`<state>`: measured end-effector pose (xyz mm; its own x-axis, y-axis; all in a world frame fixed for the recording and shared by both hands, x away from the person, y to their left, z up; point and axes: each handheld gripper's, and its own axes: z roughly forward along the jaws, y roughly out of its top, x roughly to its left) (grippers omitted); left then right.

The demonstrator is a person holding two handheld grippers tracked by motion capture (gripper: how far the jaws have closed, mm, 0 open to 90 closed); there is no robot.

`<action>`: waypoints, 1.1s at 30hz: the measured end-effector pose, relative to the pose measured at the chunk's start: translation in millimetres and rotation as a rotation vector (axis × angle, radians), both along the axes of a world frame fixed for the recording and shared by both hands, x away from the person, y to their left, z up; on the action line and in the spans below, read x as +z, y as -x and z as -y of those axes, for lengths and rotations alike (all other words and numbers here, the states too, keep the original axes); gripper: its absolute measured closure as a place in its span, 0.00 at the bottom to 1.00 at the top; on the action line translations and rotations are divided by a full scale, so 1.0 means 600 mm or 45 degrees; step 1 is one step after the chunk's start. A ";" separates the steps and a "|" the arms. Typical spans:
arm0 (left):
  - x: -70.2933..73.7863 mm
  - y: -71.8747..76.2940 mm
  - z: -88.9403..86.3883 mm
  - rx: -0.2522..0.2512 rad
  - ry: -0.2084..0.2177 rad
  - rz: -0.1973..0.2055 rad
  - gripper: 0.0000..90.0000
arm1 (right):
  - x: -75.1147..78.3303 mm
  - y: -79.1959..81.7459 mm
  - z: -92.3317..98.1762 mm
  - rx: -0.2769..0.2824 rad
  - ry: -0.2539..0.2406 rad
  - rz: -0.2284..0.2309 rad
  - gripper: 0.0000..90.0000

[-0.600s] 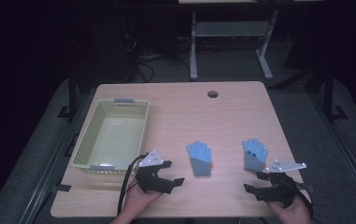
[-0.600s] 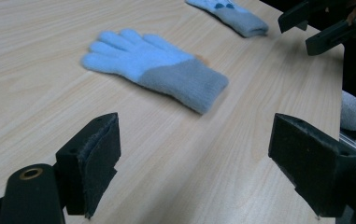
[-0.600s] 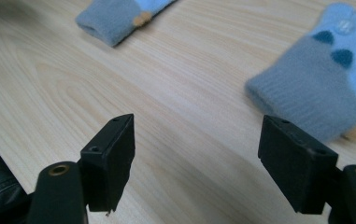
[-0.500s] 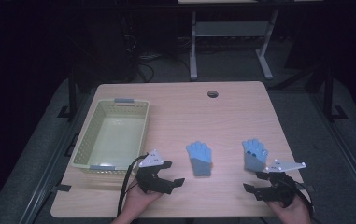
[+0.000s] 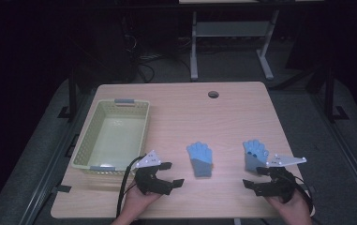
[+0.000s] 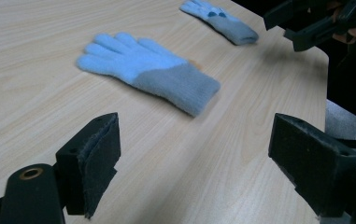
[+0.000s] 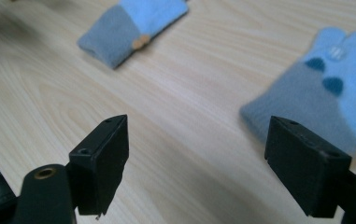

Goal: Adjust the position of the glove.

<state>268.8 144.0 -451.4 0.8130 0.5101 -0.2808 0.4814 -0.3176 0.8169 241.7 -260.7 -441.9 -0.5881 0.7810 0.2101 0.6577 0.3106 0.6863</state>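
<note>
Against the earlier high views, little differs: both hands sit at the near edge of the table, gloves and basket lie in the same spots, no visible shift of either gripper.

Left gripper (image 5: 167,174): low over the wood at the near edge, right of the basket's near corner. Jaws spread wide, nothing between them, bare tabletop in the gap in the left gripper view. It points toward the middle glove (image 5: 200,158), a light blue knit glove with a grey cuff, lying flat, fingers away from the person. Glove lies near the jaws but apart from them.

Right gripper (image 5: 260,177): at the near right of the table (image 5: 223,117), jaws equally wide apart, gripping nothing. Just ahead of it lies the right glove (image 5: 253,154), same blue and grey, with dark blue dots on the fingertips. In the right gripper view this glove (image 7: 325,79) is blurred and cut off by the right edge; its cuff reaches close to the right-hand jaw, contact not determinable.

Pale yellow-green basket (image 5: 88,140): at the table's left, well apart from both gloves, grey tabs on its two short ends.

Hard to read: the room beyond the table is dark. The person's hands are cut off by the bottom edge in the high view. A small orange tag shows at the middle glove's cuff.
</note>
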 end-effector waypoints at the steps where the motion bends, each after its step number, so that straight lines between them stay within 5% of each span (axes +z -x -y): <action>1: 0.000 0.000 0.000 0.000 0.000 0.000 0.18 | 0.000 0.000 0.000 0.000 0.000 0.000 0.24; 12: 0.005 0.002 -0.003 0.008 -0.002 0.017 0.18 | 0.020 -0.036 -0.008 0.015 0.045 -0.039 0.25; 33: 0.005 0.001 -0.003 -0.004 0.017 0.024 0.18 | 0.069 -0.117 0.007 -0.078 0.134 -0.084 0.34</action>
<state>268.1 146.1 -448.3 0.8197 0.5040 -0.2721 0.4649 -0.3078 0.8302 312.0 -264.7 -400.3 -0.5261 0.8348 0.1620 0.7204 0.3363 0.6066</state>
